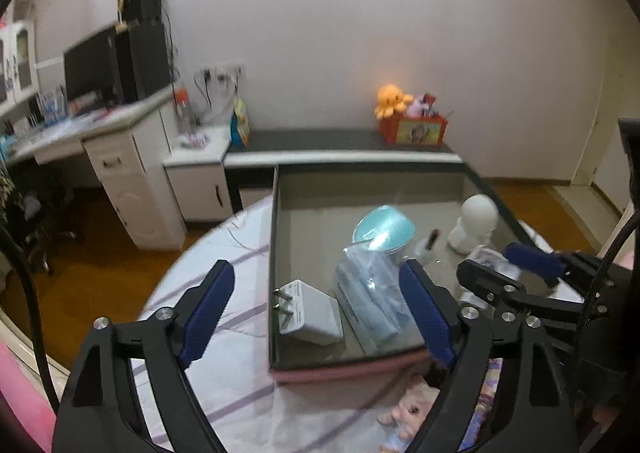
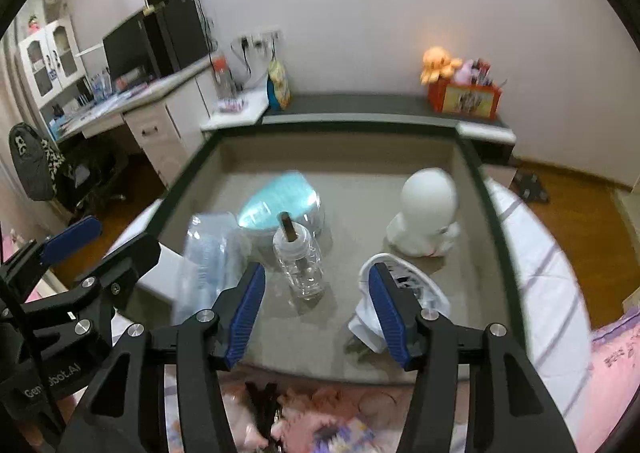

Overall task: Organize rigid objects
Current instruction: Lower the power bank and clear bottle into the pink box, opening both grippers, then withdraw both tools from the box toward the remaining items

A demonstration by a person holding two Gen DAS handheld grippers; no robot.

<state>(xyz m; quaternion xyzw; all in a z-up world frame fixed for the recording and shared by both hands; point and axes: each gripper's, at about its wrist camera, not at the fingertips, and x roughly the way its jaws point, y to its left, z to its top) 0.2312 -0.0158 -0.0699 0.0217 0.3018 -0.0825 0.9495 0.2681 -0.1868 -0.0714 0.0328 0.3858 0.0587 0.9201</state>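
Clear bottle (image 2: 299,259) stands between teal case (image 2: 276,205) and right claw (image 2: 316,317).

left gripper (image 1: 316,309) jaws apart, right gripper (image 2: 318,309) likewise

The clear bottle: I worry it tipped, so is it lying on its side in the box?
No, the clear bottle stands upright on the floor of the box, neck up.
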